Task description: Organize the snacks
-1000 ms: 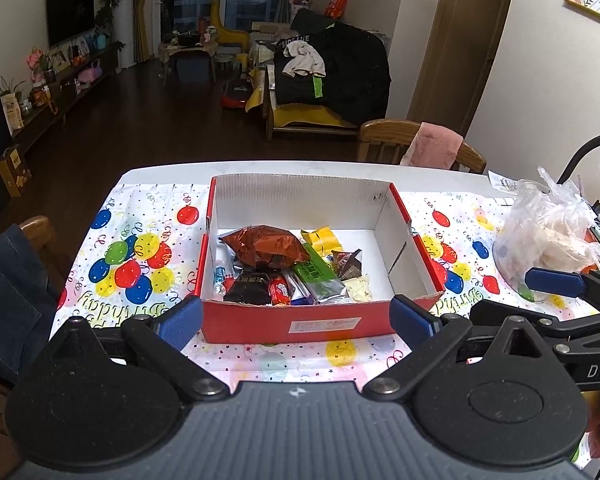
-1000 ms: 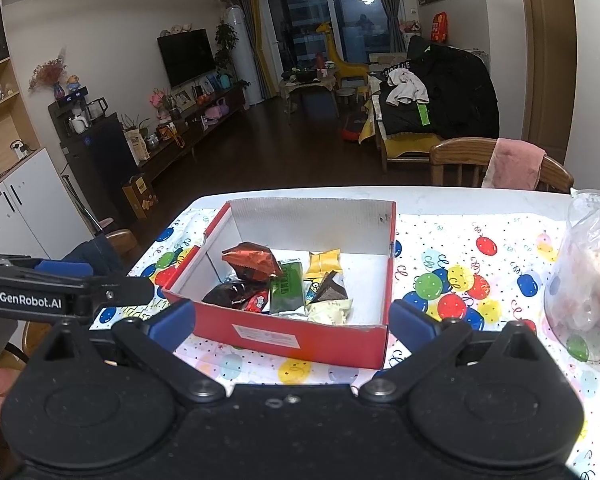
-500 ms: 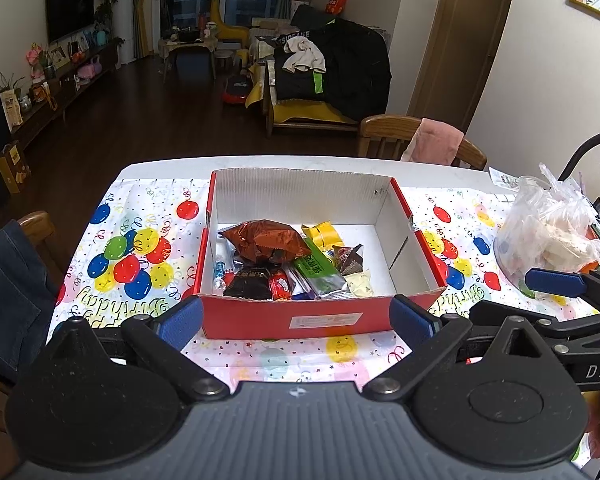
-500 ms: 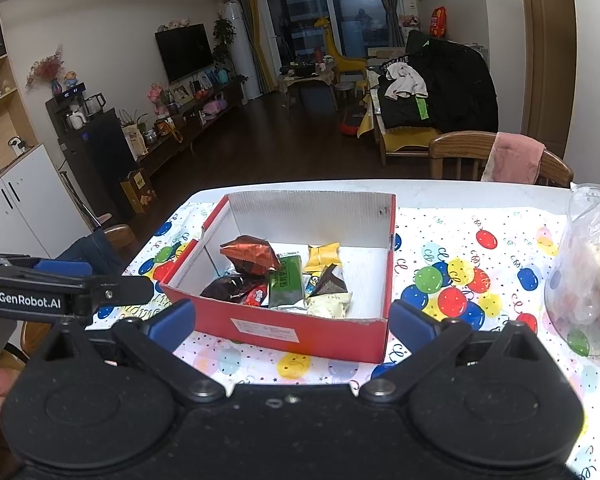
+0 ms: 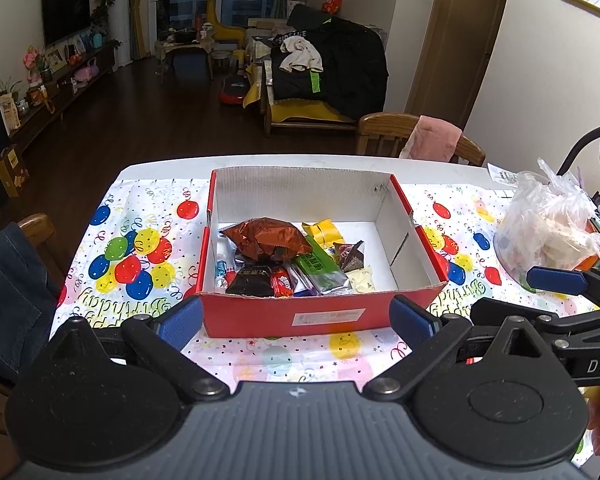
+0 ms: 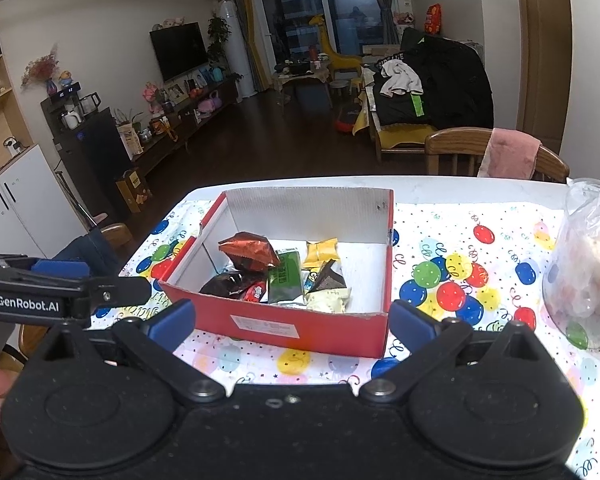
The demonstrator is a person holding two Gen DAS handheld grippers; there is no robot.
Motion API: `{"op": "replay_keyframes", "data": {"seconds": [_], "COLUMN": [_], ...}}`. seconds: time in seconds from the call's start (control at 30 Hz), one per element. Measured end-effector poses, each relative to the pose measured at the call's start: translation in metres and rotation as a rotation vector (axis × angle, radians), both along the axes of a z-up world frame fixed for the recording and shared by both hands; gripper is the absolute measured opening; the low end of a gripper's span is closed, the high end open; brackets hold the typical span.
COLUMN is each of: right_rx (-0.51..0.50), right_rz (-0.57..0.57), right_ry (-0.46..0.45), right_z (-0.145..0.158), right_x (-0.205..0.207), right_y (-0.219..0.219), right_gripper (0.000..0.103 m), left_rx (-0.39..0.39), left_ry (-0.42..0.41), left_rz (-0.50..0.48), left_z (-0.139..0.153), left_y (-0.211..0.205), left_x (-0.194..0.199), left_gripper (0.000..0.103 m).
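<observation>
Two fisheye views look forward from just above the near surface [image 5: 148, 224] edge. Left camera faces the red box [image 5: 300, 316] squarely; right camera sees it [image 6: 300, 328] angled. Both share the living room beyond.

Beyond my table's balloon tablecloth [image 5: 140, 248] I see a wooden chair [image 6: 456, 148] draped with a pink towel [image 6: 508, 156].

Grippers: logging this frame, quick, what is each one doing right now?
Left gripper: open, holding nothing, in front of the red box.
Right gripper: open, holding nothing.
</observation>
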State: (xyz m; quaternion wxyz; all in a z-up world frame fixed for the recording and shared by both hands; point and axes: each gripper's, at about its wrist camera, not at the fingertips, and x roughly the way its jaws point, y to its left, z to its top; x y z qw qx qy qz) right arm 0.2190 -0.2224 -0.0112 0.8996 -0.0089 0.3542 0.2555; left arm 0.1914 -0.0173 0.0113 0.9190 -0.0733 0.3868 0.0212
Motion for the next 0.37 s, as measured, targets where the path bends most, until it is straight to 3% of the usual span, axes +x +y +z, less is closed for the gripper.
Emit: {"op": "replay_keyframes", "data": {"seconds": [0.37], "right_rx": [0.003], "right_rz": [-0.052], "right_ry": [0.006], "right_z": [-0.001], "right_x": [-0.013], "right_y": [-0.007], "right_gripper": [0.103], "left_rx": [-0.005], "left_ry": [0.004], "left_rz": [-0.026], "left_z": [0.001], "left_y": [0.001], "left_x": [-0.012], "left_gripper": [0.1]}}
